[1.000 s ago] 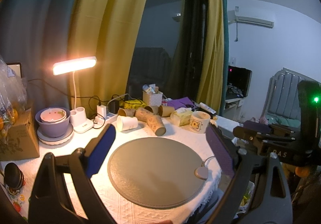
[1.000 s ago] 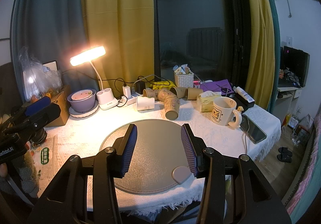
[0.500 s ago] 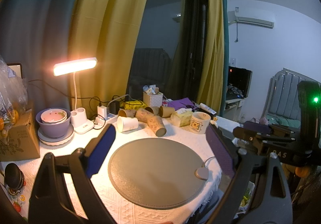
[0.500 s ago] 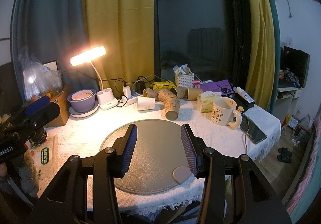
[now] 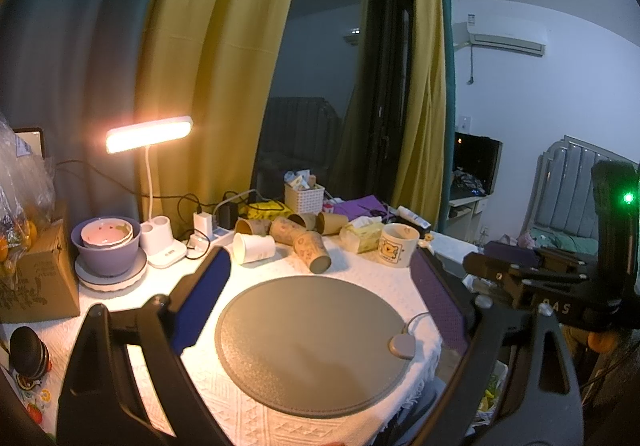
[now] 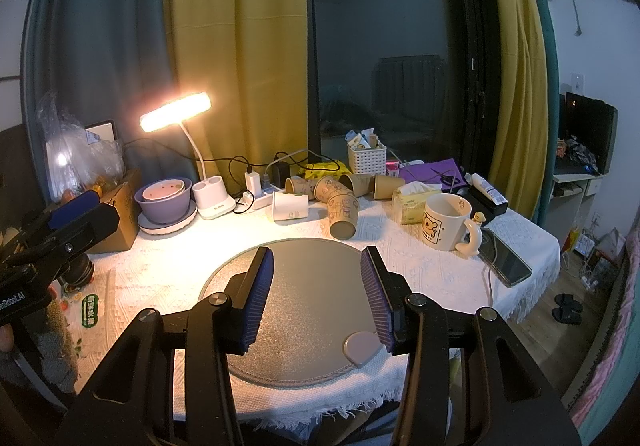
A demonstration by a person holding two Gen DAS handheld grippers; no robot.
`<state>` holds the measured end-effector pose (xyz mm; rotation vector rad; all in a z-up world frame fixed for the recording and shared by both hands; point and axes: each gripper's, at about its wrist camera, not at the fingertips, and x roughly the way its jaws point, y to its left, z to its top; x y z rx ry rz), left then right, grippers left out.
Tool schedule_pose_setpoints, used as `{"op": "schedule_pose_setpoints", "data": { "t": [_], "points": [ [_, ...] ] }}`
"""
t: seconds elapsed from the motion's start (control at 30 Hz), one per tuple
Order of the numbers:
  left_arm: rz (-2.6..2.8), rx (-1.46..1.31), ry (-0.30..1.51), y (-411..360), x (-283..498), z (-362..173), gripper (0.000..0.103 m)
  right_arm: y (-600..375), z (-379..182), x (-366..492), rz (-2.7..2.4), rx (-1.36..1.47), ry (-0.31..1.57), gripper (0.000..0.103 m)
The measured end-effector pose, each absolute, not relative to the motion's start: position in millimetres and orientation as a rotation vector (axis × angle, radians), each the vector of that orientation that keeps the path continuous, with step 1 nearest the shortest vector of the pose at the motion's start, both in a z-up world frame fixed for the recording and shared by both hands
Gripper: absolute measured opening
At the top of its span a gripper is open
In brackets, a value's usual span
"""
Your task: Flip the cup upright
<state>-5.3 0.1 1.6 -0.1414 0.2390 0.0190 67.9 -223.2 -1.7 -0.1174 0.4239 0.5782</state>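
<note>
Several paper cups lie on their sides at the back of the table. A brown patterned cup [image 5: 313, 257] [image 6: 342, 215] lies nearest the round grey mat [image 5: 312, 342] [image 6: 304, 310], its base facing me. A white paper cup [image 5: 253, 248] [image 6: 291, 205] lies to its left. More brown cups [image 5: 288, 228] [image 6: 332, 186] lie behind. My left gripper [image 5: 320, 298] is open and empty above the mat. My right gripper [image 6: 318, 294] is open and empty above the mat, well short of the cups.
A white bear mug [image 5: 398, 245] [image 6: 446, 221] stands upright at the right, with a tissue pack [image 6: 412, 200] behind it and a phone [image 6: 506, 264] beside it. A lit desk lamp [image 6: 176, 112], stacked purple bowls [image 6: 164, 200], a power strip [image 6: 260, 198] and a cardboard box [image 5: 36, 278] are at the left.
</note>
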Motion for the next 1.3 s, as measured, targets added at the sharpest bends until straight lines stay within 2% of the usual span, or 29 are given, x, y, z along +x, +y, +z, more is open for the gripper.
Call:
{"op": "schedule_pose_setpoints", "data": {
  "t": [0.63,0.83,0.87,0.93,1.3],
  "points": [
    [0.011,-0.127,0.272,-0.1,7.3,1.5,0.092,-225.4,-1.8,75.9,0.585,-0.127,0.432,0.048],
    [0.013,-0.115,0.332,0.5,36.7,-7.7,0.092,-219.9,-14.6,104.5,0.594,-0.130,0.466,0.048],
    [0.011,-0.117,0.356,2.0,47.2,-9.9,0.092,-219.6,-16.6,109.4,0.594,-0.130,0.472,0.050],
    [0.008,-0.120,0.382,0.0,60.9,-17.8,0.092,-219.2,-22.2,123.3,0.597,-0.125,0.489,0.060],
    [0.026,-0.134,0.490,1.0,137.7,-36.5,0.092,-220.6,-34.9,193.6,0.600,-0.112,0.544,0.060]
  ]
}}
